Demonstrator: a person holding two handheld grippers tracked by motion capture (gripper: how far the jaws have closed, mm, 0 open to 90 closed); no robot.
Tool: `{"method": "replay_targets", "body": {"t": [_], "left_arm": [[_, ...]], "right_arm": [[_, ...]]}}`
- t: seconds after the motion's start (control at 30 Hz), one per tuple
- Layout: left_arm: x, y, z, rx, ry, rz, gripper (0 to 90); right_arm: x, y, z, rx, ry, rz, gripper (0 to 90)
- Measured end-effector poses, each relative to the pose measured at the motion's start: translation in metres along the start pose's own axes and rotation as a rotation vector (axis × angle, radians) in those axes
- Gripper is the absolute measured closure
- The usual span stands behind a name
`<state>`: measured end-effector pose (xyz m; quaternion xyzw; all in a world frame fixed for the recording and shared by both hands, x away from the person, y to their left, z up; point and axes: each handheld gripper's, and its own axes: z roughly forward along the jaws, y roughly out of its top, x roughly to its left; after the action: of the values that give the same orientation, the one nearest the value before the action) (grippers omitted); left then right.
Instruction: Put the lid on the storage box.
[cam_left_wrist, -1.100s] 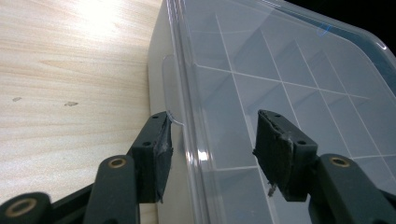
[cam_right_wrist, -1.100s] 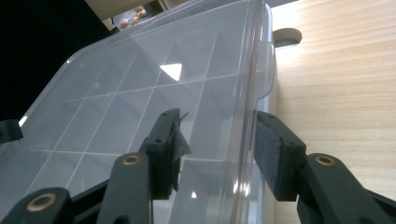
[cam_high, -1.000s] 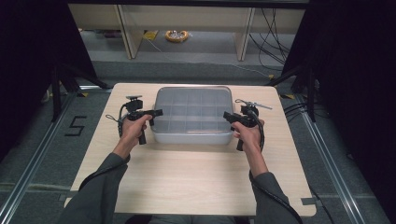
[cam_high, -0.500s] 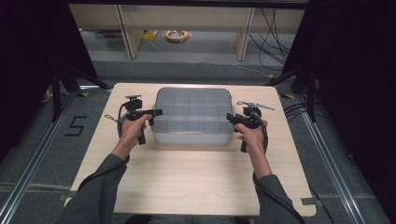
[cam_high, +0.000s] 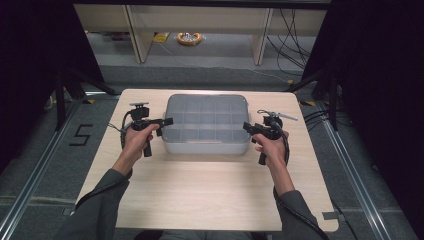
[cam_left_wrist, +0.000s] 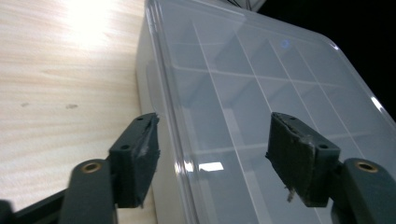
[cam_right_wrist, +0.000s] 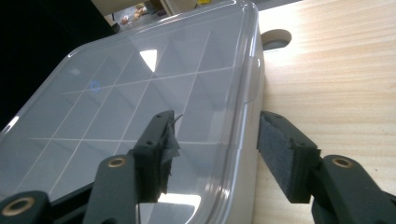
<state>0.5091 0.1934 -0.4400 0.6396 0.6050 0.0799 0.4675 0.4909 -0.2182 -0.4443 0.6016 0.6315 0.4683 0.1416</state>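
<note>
On my left gripper (cam_left_wrist: 212, 163) the two black jaws stand spread wide, one pad (cam_left_wrist: 140, 156) out over the bare wood and the other above the clear lid (cam_left_wrist: 261, 102), so the lid's left edge runs up between them without either pad touching it that I can see. My right gripper (cam_right_wrist: 215, 158) mirrors this: jaws parted, one pad (cam_right_wrist: 285, 158) outside over the table, the other over the lid, with the rim and side wall of the box sitting in the gap. Nothing is pinched on either side yet.

From the high view, the left gripper (cam_high: 162, 121) and right gripper (cam_high: 248, 126) bracket the short ends of the clear plastic compartment box (cam_high: 206, 122), which rests flat in the middle of the far half of the wooden table (cam_high: 200, 190), lid closed. Its grid of dividers shows through the lid; I cannot tell whether any cell holds anything.

I judge I am lined up this way to catch both end rims at once, so the box or its lid comes up level rather than tipping. My hands (cam_high: 137, 142) hold the handles low and angled inward, keeping the jaws level with the rim. A round hole in the tabletop (cam_right_wrist: 275, 38) sits beyond the box's far corner.
</note>
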Motion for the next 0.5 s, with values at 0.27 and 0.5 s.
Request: {"method": "replay_targets", "body": {"t": [0.27, 0.5], "left_arm": [[-0.001, -0.010, -0.012, -0.013, -0.030, 0.018, 29.4], [-0.005, -0.020, -0.018, -0.015, -0.062, 0.034, 27.2]], "right_arm": [[0.000, -0.002, -0.004, -0.014, 0.007, 0.017, 38.7], [0.014, -0.006, -0.008, 0.009, 0.028, 0.104, 34.9]]}}
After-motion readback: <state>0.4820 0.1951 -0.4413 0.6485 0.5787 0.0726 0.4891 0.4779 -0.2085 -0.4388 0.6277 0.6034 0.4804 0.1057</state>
